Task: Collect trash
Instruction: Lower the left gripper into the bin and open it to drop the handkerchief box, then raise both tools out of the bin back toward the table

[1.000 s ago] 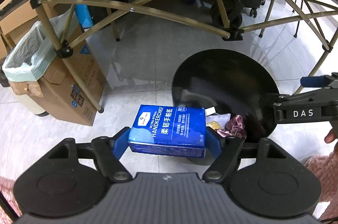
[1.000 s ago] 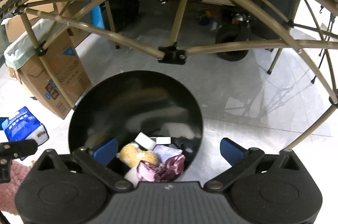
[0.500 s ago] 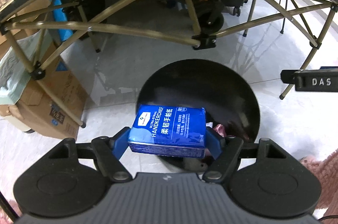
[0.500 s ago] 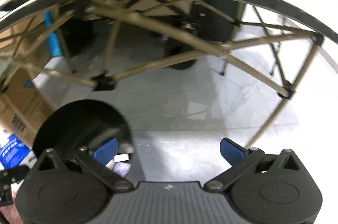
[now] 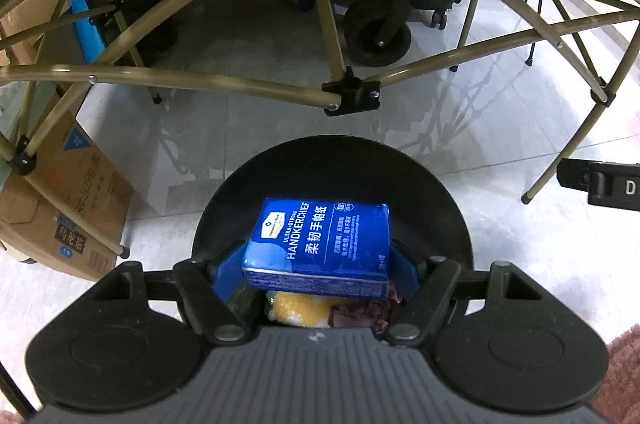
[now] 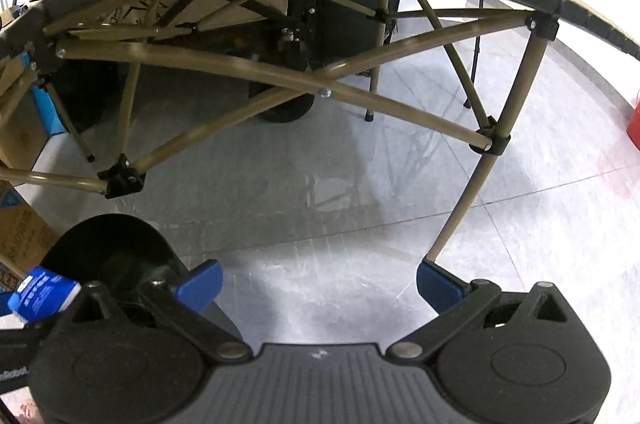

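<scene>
Sitting at the far left of the left wrist view, beside the bin [image 5: 440, 200], is a cardboard box [image 5: 68, 224], well apart from the bin's rim and under the table frame [image 5: 224, 80]. Moving rightward, the left gripper [image 5: 318, 266] is clamping the tissue pack [image 5: 320, 244] between its blue pads; the jaws are standing about halfway wide, pressed on the pack's two short ends, so the pack's long axis is running across the jaws, left to right. The pack is hanging directly over the bin's open mouth, inside its rim as seen from above, with yellow trash [image 5: 300, 308] and purple trash [image 5: 360, 316] lying in the bin just below it.

Judging from this, the drop is turning on one relation only: the pack is sitting above the bin, not beside it, so parting the jaws is likely all that is needed. The left hand is clearly the nearer one and the one doing the work.

Further right of the bin, the right gripper [image 6: 320, 282] is hanging over bare floor [image 6: 360, 216], its jaws spread wide with nothing between them. In its view the bin [image 6: 104, 244] is lying off to the lower left, and the pack [image 6: 40, 294] is showing at that edge.
</scene>
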{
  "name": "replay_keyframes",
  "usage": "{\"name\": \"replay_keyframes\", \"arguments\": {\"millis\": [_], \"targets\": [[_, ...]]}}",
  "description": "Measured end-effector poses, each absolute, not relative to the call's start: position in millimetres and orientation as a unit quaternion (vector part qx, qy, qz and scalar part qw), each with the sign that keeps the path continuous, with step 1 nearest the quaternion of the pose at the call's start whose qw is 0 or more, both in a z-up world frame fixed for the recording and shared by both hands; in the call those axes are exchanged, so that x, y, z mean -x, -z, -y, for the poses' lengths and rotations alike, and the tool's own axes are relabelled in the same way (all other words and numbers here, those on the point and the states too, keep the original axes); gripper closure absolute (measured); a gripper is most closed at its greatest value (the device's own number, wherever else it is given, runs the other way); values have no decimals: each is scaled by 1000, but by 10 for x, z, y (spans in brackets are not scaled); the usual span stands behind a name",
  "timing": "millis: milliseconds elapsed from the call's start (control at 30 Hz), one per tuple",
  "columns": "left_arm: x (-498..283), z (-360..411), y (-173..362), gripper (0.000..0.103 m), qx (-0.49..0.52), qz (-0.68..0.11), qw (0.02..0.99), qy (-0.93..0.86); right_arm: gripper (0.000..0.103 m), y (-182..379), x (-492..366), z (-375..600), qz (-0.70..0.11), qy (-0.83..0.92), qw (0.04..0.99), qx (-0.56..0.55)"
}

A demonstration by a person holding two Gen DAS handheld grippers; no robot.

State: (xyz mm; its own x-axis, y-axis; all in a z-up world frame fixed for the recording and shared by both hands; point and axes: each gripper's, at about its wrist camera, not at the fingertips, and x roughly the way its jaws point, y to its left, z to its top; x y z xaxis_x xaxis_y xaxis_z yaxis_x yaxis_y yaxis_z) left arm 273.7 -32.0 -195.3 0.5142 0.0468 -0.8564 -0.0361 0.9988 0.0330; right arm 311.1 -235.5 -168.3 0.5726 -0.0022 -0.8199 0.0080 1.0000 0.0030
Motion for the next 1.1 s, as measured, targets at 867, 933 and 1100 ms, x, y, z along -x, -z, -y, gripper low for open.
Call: {"name": "replay_keyframes", "arguments": {"millis": [867,933,1100], "targets": [[-2850,225,2013,2,32,-524,850,-36,0,1692,-3133,2167,-454,1,891,18],[-2846,214,2003,0,34,-525,849,-43,0,1695,-3133,2167,-455,1,891,18],[-2854,193,2020,0,42,-535,842,-46,0,1701,-3136,2157,-456,1,890,18]]}}
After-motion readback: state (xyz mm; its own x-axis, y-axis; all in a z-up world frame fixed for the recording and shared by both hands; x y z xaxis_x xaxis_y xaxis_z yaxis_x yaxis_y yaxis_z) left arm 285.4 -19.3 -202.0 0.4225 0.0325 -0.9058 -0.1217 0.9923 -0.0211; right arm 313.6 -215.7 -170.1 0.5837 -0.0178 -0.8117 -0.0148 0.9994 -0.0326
